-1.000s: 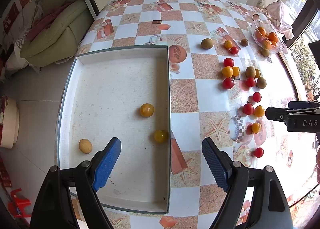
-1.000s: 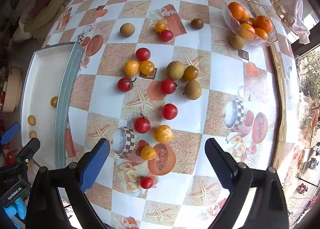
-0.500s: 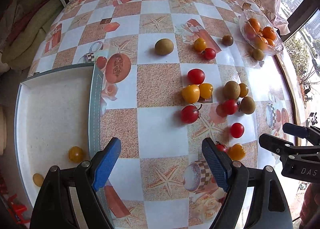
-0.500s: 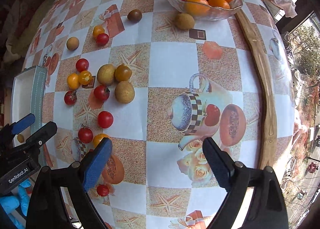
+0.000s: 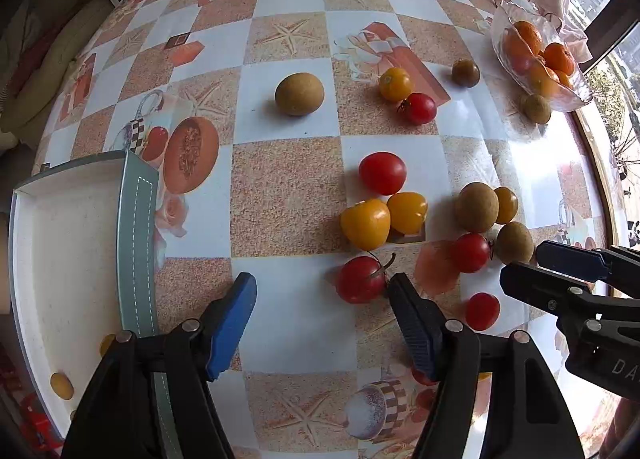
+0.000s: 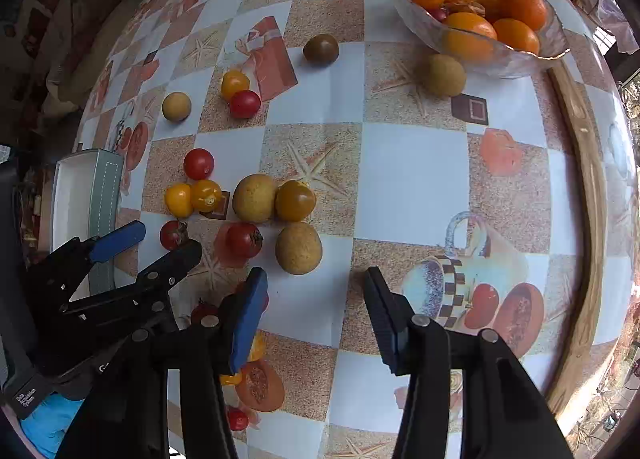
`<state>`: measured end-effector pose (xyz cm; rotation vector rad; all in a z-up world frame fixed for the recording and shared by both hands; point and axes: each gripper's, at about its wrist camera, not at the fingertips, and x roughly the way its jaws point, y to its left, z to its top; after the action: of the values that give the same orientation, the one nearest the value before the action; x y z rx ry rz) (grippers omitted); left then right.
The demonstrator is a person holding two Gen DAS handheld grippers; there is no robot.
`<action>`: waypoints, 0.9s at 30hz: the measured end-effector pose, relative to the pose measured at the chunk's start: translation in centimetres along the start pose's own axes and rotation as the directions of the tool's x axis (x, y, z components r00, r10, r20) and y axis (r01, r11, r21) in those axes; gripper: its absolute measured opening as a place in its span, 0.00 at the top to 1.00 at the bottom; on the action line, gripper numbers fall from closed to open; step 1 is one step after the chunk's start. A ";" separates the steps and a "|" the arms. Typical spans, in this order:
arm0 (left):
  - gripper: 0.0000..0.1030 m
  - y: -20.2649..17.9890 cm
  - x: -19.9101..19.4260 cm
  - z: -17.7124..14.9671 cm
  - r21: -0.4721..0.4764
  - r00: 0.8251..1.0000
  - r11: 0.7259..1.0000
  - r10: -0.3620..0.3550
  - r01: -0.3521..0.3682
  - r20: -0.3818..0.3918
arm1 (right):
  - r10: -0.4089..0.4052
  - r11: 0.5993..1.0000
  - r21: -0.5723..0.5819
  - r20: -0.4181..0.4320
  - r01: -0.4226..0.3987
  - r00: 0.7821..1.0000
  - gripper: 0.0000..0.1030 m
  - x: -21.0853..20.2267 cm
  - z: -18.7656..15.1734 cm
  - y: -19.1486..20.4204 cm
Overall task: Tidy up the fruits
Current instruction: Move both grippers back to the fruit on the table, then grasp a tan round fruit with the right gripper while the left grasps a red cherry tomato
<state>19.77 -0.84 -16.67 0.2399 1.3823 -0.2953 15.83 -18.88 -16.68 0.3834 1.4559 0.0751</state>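
Left gripper (image 5: 322, 301) is hovering wide open, empty, just left of a stemmed red tomato (image 5: 360, 279). Right gripper (image 6: 316, 299) is also gaping empty, just below a brown fruit (image 6: 299, 247). Fruits are sitting right of the white tray (image 5: 60, 259).

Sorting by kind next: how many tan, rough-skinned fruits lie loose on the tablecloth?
4: lone fruit near the tray, upper cluster fruit, lower cluster fruit, and bowl-side fruit by the glass bowl. More may be hidden.
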 end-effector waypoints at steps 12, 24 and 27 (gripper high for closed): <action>0.77 -0.7 -1.1 0.8 -0.014 0.999 0.999 -0.046 0.046 0.010 | 0.013 1.000 0.004 -0.008 -0.013 1.000 0.76 -0.1 0.1 0.2; 0.77 4.7 -7.0 -2.7 -0.086 0.991 0.992 -0.080 0.090 0.111 | 0.019 0.998 -0.064 0.016 -0.017 1.000 0.76 -2.5 -1.3 2.4; 0.77 6.6 -8.1 -4.0 -0.122 0.990 0.990 -0.055 0.071 0.132 | 0.029 0.995 -0.094 0.018 -0.027 0.999 0.76 -2.8 -1.5 4.2</action>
<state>17.00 7.22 -9.46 0.0710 1.2777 -0.2702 14.76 -15.44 -12.82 0.3270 1.4224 0.1610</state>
